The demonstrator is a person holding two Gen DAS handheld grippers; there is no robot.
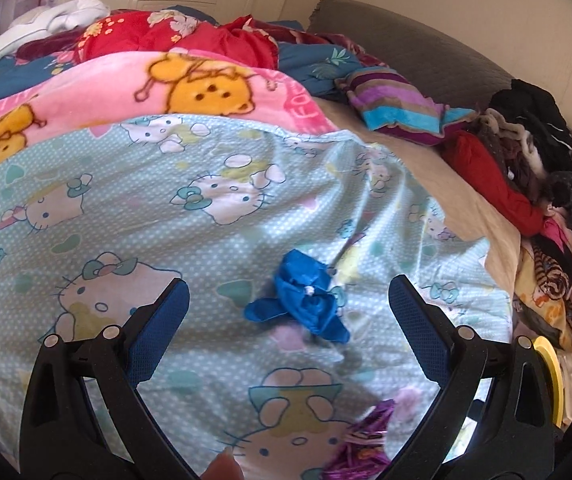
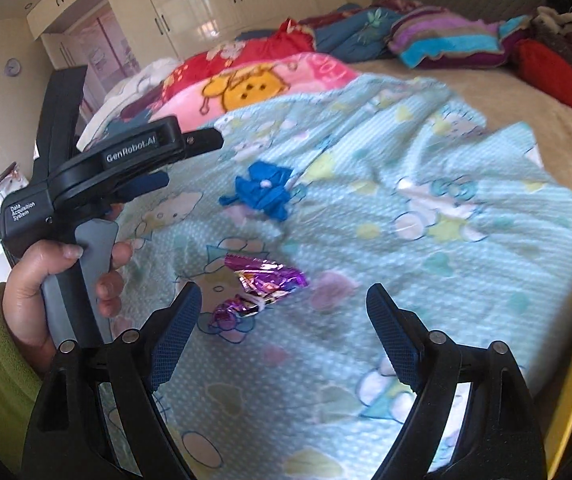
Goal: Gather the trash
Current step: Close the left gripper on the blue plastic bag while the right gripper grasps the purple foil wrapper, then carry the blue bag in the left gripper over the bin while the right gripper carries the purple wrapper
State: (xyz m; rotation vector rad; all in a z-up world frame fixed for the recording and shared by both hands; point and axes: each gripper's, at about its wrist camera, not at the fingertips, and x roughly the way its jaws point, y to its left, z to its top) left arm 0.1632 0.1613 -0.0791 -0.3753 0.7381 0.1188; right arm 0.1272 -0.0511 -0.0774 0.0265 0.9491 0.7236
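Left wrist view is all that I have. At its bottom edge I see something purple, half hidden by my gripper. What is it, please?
Observer: In the right wrist view it is a crumpled purple foil wrapper, lying in full sight on the cartoon-cat sheet.
Operator: Does the right gripper hold it?
Observer: No. The right gripper is open and empty; the wrapper lies just ahead of it, nearer its left finger.
Operator: And does my left gripper touch the blue trash?
Observer: Seen from the side, the left gripper is apart from the blue crumpled piece; sheet shows between them.
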